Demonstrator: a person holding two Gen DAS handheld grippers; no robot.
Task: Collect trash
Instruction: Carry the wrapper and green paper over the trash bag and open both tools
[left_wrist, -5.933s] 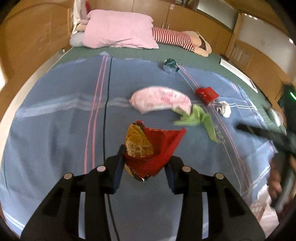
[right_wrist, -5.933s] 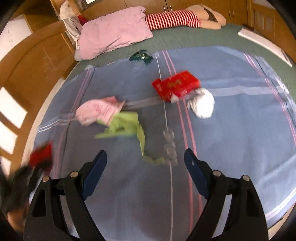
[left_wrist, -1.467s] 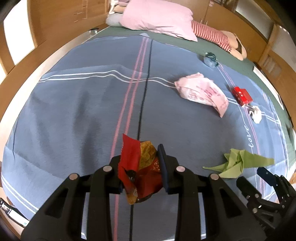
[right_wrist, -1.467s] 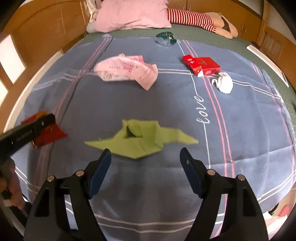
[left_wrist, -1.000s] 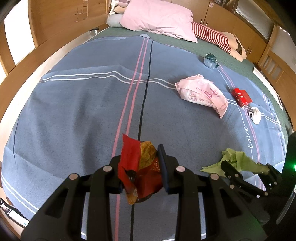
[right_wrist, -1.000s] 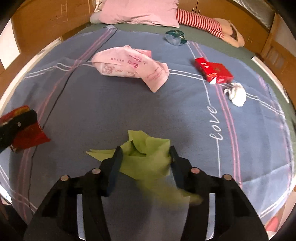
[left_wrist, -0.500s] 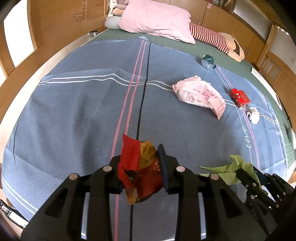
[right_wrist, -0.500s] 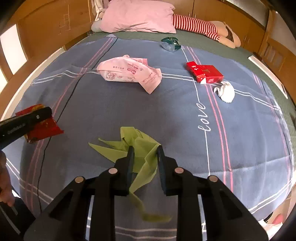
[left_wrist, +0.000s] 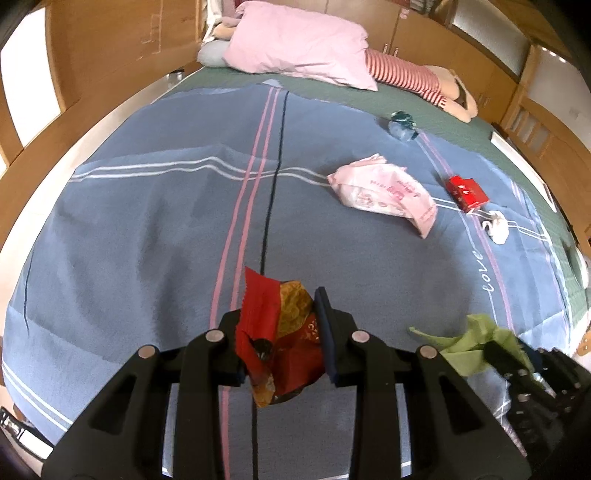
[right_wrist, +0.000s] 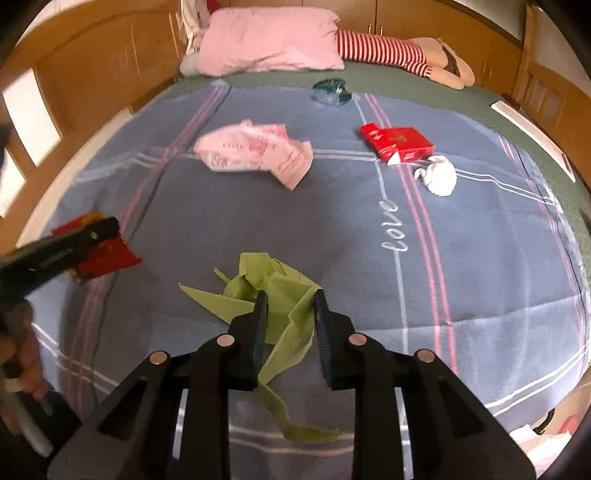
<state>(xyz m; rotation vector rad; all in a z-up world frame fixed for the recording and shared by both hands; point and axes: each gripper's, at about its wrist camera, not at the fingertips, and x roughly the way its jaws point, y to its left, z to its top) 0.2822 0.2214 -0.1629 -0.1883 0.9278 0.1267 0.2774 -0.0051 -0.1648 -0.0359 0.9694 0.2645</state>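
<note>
The left gripper (left_wrist: 282, 334) is clamped on a crinkled red-and-gold foil wrapper (left_wrist: 284, 332), tilted down over the near edge of the bed (left_wrist: 147, 229). The right gripper (right_wrist: 288, 321), whose jaws have just been closing, now pinches a limp green paper scrap (right_wrist: 273, 295) that lay flat a second ago; it seems lifted off the blue striped blanket. Farther off lie a soft pink packet (right_wrist: 255, 151), a red carton (right_wrist: 399, 142) and a white wad (right_wrist: 439, 177).
</note>
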